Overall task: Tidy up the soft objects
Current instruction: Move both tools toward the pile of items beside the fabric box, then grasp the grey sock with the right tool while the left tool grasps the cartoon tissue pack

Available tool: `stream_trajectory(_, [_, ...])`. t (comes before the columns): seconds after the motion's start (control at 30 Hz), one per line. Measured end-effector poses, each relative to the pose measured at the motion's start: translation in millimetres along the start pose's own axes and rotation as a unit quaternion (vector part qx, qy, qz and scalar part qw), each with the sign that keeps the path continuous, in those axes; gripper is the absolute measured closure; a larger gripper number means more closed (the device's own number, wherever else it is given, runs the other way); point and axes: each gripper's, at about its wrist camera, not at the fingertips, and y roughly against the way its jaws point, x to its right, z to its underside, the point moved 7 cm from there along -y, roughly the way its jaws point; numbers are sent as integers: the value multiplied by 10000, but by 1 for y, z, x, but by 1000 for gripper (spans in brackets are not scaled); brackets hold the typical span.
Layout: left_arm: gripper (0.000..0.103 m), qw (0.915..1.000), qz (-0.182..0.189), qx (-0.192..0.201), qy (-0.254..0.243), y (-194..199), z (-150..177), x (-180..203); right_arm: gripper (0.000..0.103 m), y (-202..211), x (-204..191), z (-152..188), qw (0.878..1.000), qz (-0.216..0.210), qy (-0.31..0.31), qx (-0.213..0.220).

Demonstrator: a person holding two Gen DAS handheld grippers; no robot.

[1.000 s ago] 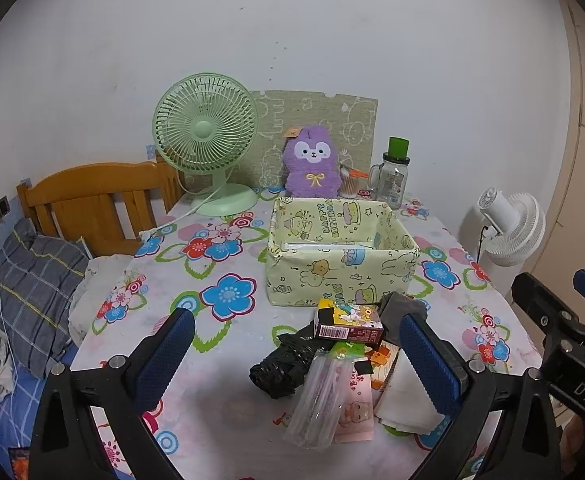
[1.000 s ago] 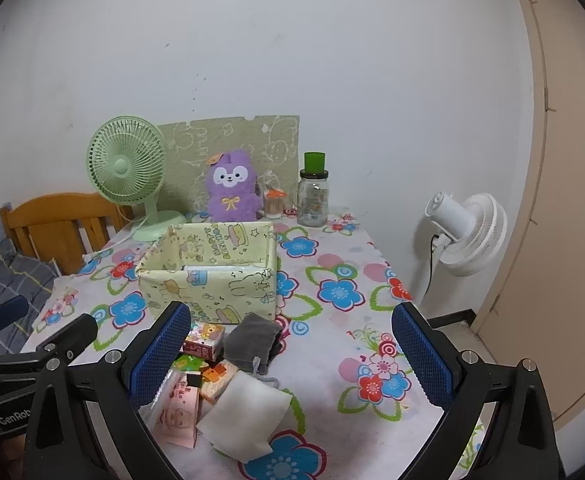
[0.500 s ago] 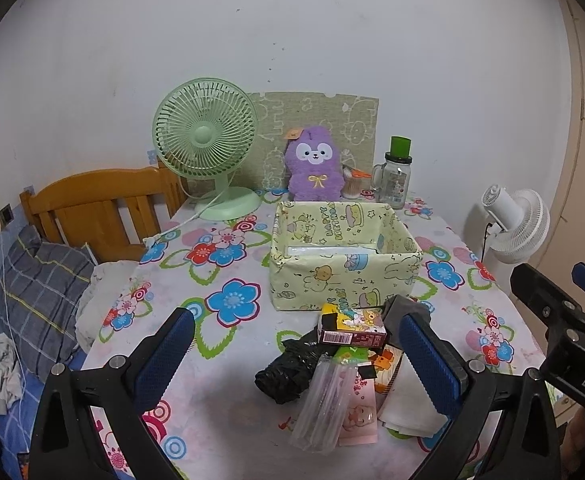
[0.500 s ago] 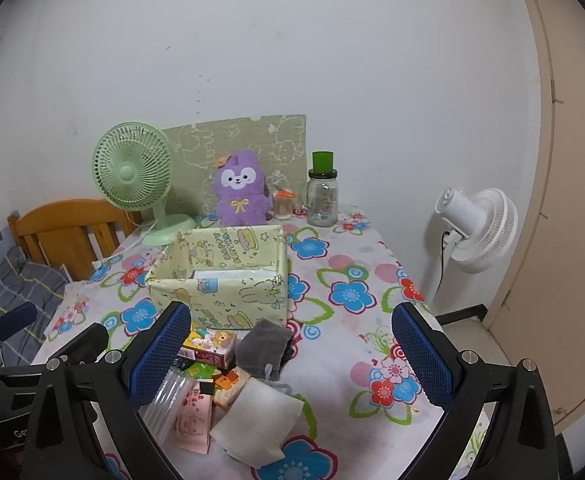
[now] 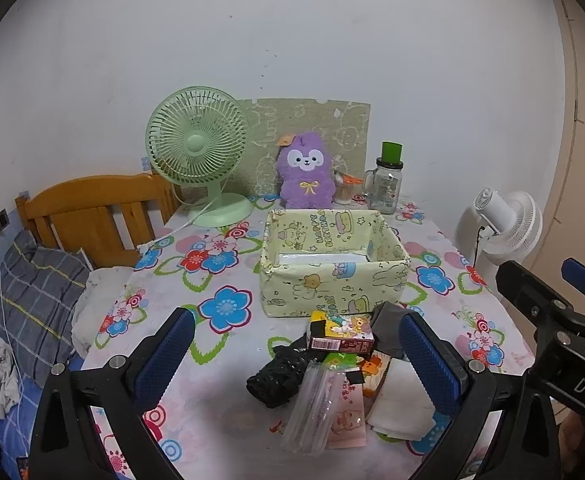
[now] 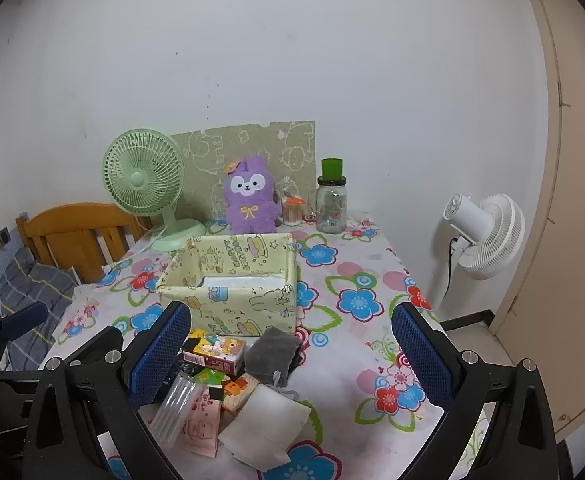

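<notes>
Jaws of left gripper [image 5: 296, 352] and right gripper [image 6: 290, 350] spread wide above pile [image 5: 332, 376].

Left tongs [image 5: 298, 356] with matte black angular arms, blue dimpled rubber pads [image 5: 163, 358], silver round screws at the joints, right tongs [image 6: 290, 354] of the same build, white lettering "DAS" on the black body

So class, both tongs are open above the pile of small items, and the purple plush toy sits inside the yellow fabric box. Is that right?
Not quite. The purple plush toy is not inside the yellow fabric box; it stands behind it, against the wall, as the right wrist view shows. The rest holds: the left tongs and right tongs are open above the pile of small items.
</notes>
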Motion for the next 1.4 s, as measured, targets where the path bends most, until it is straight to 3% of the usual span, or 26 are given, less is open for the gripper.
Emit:
stream_trajectory(0.67, [0, 9999, 116, -100, -77, -4, -1, 5, 1, -6, -4, 0, 9998, -176, -35, -11])
stream_trajectory(1.23, [2, 9989, 134, -407, -211, -49, 17, 4, 5, -57, -10, 26, 9984, -243, -11, -503])
stream_trajectory(1.4, [4, 9975, 178, -671, -162, -71, 28, 1, 5, -76, -11, 38, 9969, -275, -5, -731])
